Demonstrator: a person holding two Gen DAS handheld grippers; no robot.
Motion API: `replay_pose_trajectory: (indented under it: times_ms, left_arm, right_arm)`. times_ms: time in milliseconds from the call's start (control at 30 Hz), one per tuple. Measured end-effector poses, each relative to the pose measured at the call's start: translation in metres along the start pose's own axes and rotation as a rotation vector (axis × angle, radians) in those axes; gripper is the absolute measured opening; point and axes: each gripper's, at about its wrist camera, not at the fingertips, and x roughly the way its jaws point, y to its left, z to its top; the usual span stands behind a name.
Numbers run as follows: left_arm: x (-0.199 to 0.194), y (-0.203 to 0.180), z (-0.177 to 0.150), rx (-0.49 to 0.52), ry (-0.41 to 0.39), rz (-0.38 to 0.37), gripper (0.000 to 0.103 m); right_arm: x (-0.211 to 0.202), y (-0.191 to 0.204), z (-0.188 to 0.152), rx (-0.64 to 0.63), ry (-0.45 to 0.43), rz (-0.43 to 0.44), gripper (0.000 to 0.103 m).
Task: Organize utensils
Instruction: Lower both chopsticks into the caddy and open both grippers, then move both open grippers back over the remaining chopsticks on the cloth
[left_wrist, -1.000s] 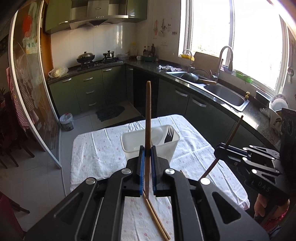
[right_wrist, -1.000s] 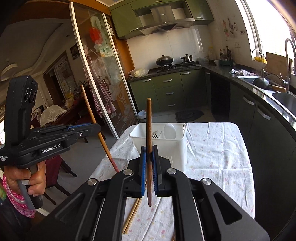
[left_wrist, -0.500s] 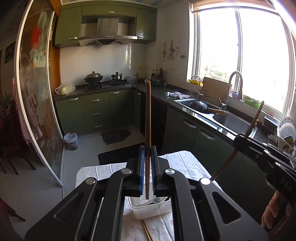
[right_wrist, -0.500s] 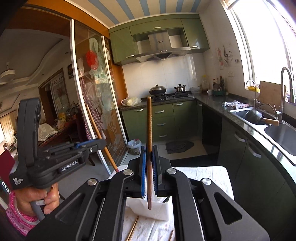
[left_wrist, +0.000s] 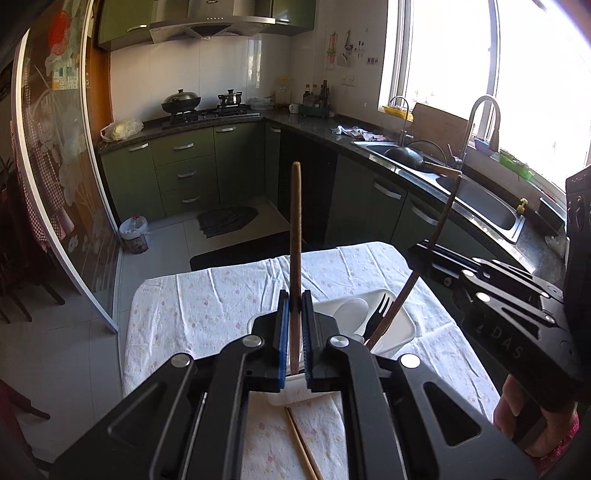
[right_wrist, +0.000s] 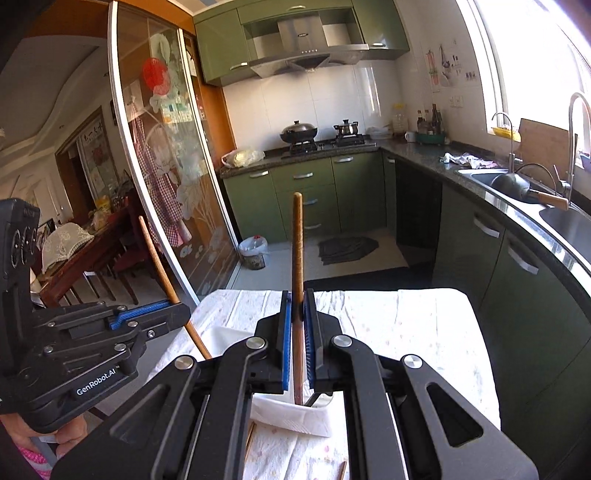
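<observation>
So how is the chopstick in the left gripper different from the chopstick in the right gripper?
In the left wrist view, the left gripper holds the left chopstick upright, while the right chopstick leans. The right chopstick's lower end is already inside the white container; the left one's hangs above the near rim. Both are brown wood, and the right gripper is shut too.

My own fingers hide the white bin's near wall; the loose chopsticks run off the bottom edge.
</observation>
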Motion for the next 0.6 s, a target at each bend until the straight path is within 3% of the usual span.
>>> replay_pose_trajectory:
  times_ms: [100,167,200,267,400,533,600]
  left_arm:
    - [0.001,0.003,-0.003,-0.013,0.008,-0.003,0.007]
    - [-0.003,0.003,-0.005,-0.016,0.004,-0.005,0.014]
    - [-0.005,0.004,-0.006,-0.019,0.001,-0.004,0.022]
    - [-0.013,0.003,-0.011,-0.024,-0.001,-0.01,0.031]
    - [-0.026,-0.001,-0.026,-0.017,0.013,-0.021,0.031]
    - [-0.032,-0.004,-0.057,-0.015,0.068,-0.027,0.032]
    - [-0.025,-0.005,-0.077,-0.015,0.128,-0.023,0.032]
  right_arm:
    - [0.005,0.0,-0.008,-0.008,0.014,0.0,0.008]
    - [-0.003,0.0,-0.011,-0.006,0.006,0.003,0.009]
    - [-0.009,0.0,-0.013,-0.005,-0.002,0.007,0.009]
    - [-0.025,0.0,-0.019,-0.004,-0.017,0.014,0.019]
    - [-0.062,-0.003,-0.045,0.009,-0.029,0.041,0.02]
    - [-0.094,-0.014,-0.091,0.059,-0.021,0.066,0.036]
    - [-0.102,-0.023,-0.116,0.1,0.001,0.073,0.037]
